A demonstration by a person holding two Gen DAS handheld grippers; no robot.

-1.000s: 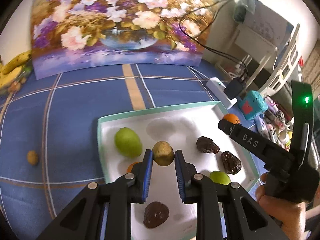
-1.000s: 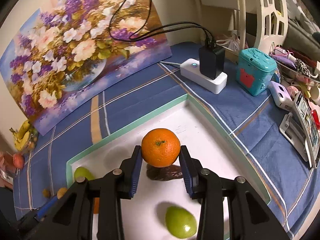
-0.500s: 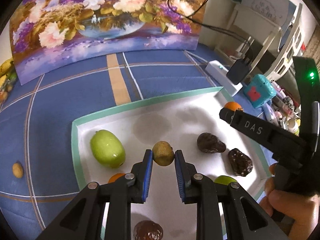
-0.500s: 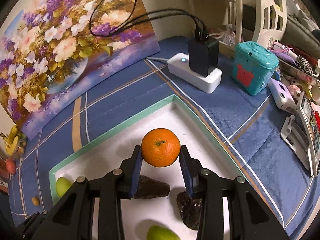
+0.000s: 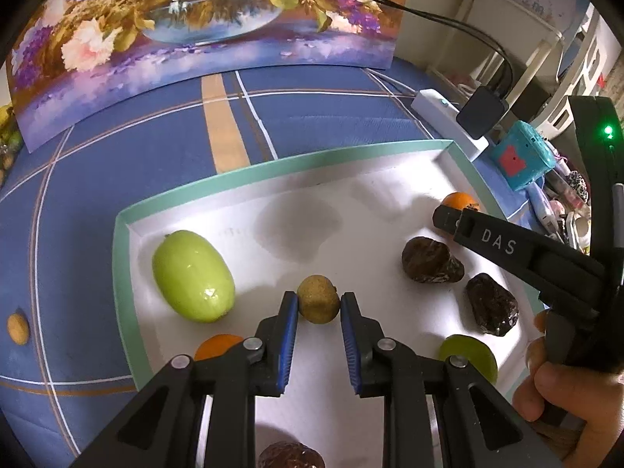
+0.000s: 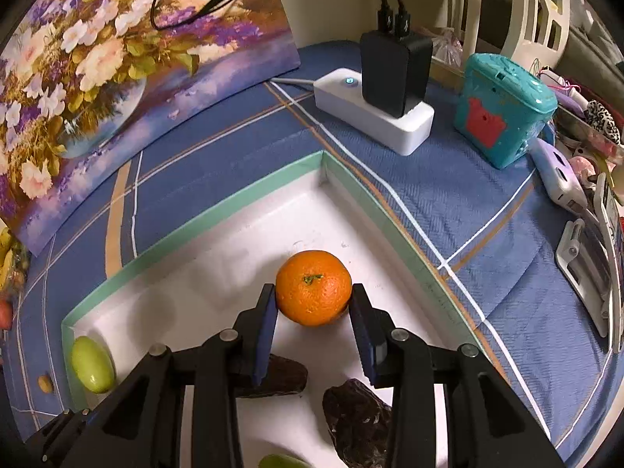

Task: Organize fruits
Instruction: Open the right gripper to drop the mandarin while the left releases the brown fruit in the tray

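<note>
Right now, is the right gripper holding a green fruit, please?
No, the right gripper is shut on an orange above the white tray.

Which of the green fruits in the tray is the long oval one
The green fruit at the tray's left side, left of the left gripper. It is elongated and in full view; the other green fruit near the front right looks rounder and partly hidden.

The tray (image 5: 124, 265) is white inside with a mint-green rim. The cloth (image 5: 312, 117) is blue, crossed by white and tan lines. The orange (image 6: 314, 293) is bright orange, the oval fruit (image 5: 193, 276) pale green.
</note>
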